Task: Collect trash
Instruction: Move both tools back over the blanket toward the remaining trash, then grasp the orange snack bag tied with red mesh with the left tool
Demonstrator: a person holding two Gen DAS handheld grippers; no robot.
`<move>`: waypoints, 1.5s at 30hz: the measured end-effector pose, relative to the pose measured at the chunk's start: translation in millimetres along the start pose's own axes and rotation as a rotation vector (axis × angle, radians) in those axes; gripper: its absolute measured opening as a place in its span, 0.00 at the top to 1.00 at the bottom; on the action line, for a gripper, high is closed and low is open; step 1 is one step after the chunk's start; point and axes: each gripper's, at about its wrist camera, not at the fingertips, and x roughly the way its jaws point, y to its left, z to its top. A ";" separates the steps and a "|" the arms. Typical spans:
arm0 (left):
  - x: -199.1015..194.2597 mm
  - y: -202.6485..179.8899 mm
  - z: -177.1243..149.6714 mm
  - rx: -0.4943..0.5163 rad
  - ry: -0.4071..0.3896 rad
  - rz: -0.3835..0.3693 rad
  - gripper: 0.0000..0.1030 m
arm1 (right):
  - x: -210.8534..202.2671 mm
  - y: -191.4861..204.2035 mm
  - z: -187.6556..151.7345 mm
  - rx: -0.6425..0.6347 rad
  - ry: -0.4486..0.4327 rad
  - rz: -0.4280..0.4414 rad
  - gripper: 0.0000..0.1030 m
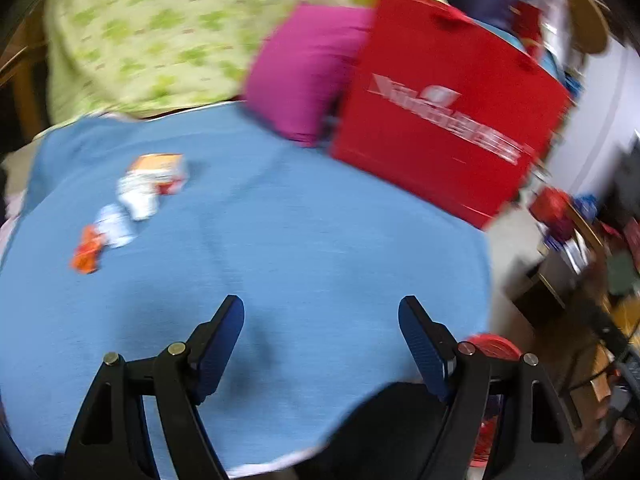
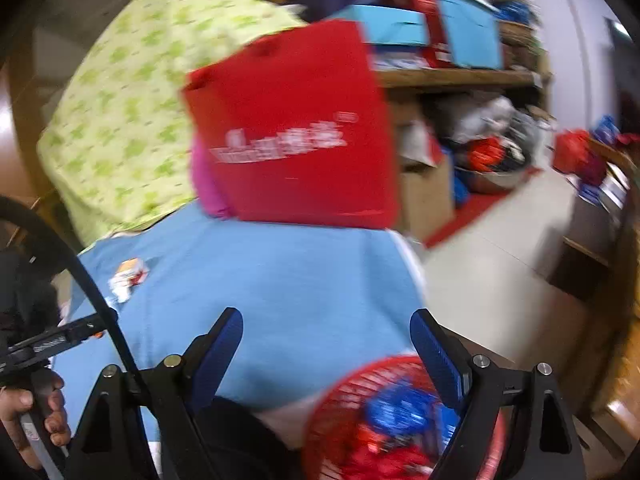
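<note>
Several pieces of trash lie on the blue cloth [image 1: 280,240] at the left: an orange and white carton [image 1: 162,170], a white wrapper [image 1: 136,198], a pale blue wrapper [image 1: 114,226] and an orange wrapper [image 1: 86,254]. The trash also shows small in the right wrist view [image 2: 128,276]. My left gripper [image 1: 321,340] is open and empty above the cloth, well right of the trash. My right gripper [image 2: 326,352] is open and empty, above a red mesh basket [image 2: 340,408] that holds blue and red wrappers. Both views are blurred.
A red paper bag [image 1: 444,108] stands at the back right of the cloth, beside a magenta cushion [image 1: 304,68] and a green patterned pillow [image 1: 148,36]. Cluttered shelves [image 2: 460,76] and a cardboard box [image 2: 424,196] stand beyond the pale floor [image 2: 500,280].
</note>
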 end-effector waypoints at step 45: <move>133.7 265.1 26.0 -0.226 0.115 0.287 0.65 | 228.7 257.4 -21.4 -0.240 0.269 0.274 0.15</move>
